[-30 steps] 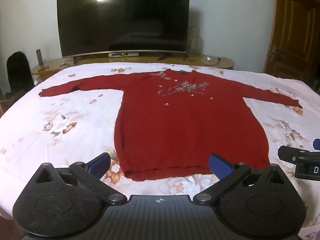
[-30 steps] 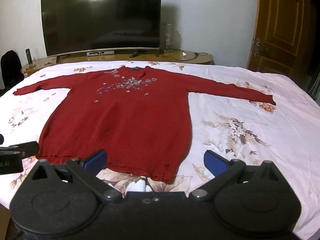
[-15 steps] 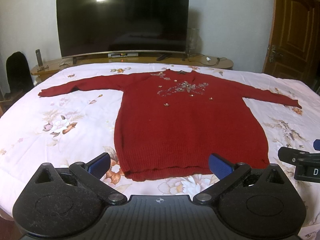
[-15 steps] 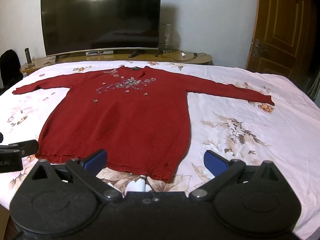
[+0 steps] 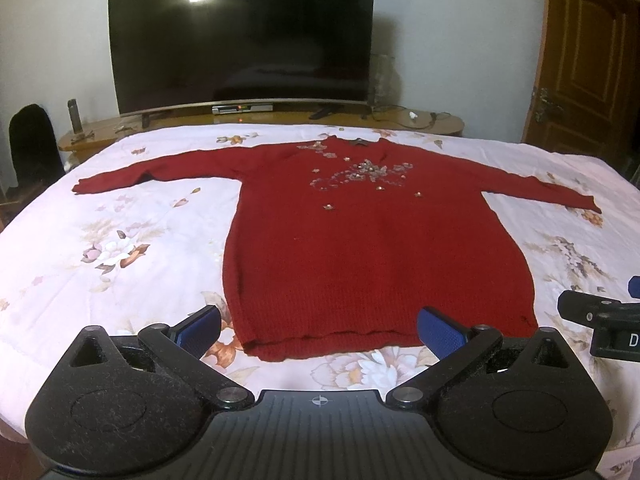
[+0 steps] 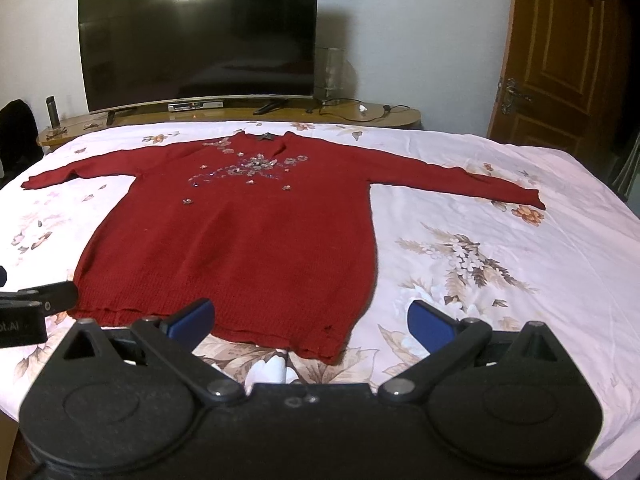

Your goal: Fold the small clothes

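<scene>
A red knit sweater (image 5: pixel 372 248) lies flat and face up on a floral bedspread (image 5: pixel 100 240), its neck toward the television (image 5: pixel 244 36) and both sleeves stretched straight out to the sides. Sequin and bead trim (image 5: pixel 360 174) spreads across the chest.

The left gripper (image 5: pixel 320 326) hangs just short of the hem, its blue-padded fingers (image 5: pixel 200 326) spread wide — nothing between them. The hem's left corner sits just ahead of the space between the fingers, a little toward the left pad. In the right wrist view the right gripper (image 6: pixel 310 320) is likewise wide open and holds nothing; the sweater's (image 6: pixel 240 240) right hem corner lies just ahead of the gap between its fingers. Neither gripper touches the fabric as far as can be seen.

Each gripper shows at the edge of the other's view: the right one (image 5: pixel 600 320) low on the right side of the left camera, the left one (image 6: pixel 32 308) low on the left side of the right camera.

Beyond the bed, a wooden TV console (image 6: pixel 360 114) carries the television, a set-top box (image 6: pixel 196 106) and some cables — a wooden door (image 6: pixel 560 52) stands at the right.
</scene>
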Action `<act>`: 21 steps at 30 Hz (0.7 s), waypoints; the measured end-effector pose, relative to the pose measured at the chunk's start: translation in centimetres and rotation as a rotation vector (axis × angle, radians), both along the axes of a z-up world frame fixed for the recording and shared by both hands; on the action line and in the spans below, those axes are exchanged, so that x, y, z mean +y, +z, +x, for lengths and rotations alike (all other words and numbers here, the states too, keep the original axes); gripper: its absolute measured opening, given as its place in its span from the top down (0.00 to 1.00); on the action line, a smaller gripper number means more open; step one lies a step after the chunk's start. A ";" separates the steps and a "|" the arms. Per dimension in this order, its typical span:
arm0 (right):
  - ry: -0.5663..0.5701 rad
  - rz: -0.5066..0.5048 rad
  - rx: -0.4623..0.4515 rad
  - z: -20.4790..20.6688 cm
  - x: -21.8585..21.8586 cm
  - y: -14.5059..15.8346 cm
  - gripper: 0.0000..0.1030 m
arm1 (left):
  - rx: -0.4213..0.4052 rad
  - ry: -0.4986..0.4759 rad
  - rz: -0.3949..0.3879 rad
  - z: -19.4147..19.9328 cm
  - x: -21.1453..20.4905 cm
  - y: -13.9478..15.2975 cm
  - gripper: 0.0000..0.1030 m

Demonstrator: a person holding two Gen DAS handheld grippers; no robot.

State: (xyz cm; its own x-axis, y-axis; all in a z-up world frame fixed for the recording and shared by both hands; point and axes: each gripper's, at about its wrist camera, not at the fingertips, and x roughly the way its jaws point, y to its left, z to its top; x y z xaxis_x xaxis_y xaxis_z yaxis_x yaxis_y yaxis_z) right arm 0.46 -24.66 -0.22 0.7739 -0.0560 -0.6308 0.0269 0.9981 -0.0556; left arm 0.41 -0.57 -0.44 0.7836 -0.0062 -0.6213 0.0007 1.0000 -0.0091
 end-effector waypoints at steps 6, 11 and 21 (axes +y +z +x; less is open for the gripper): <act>0.001 0.001 0.000 0.0 0.1 0.0 0.01 | 0.005 0.003 0.002 0.0 0.0 0.0 0.00; 0.003 0.000 0.002 0.0 0.2 -0.1 0.01 | 0.006 0.005 0.003 0.0 0.1 0.0 0.00; 0.003 -0.001 0.001 0.0 0.3 -0.1 0.01 | 0.007 0.005 0.003 0.0 0.1 0.0 0.00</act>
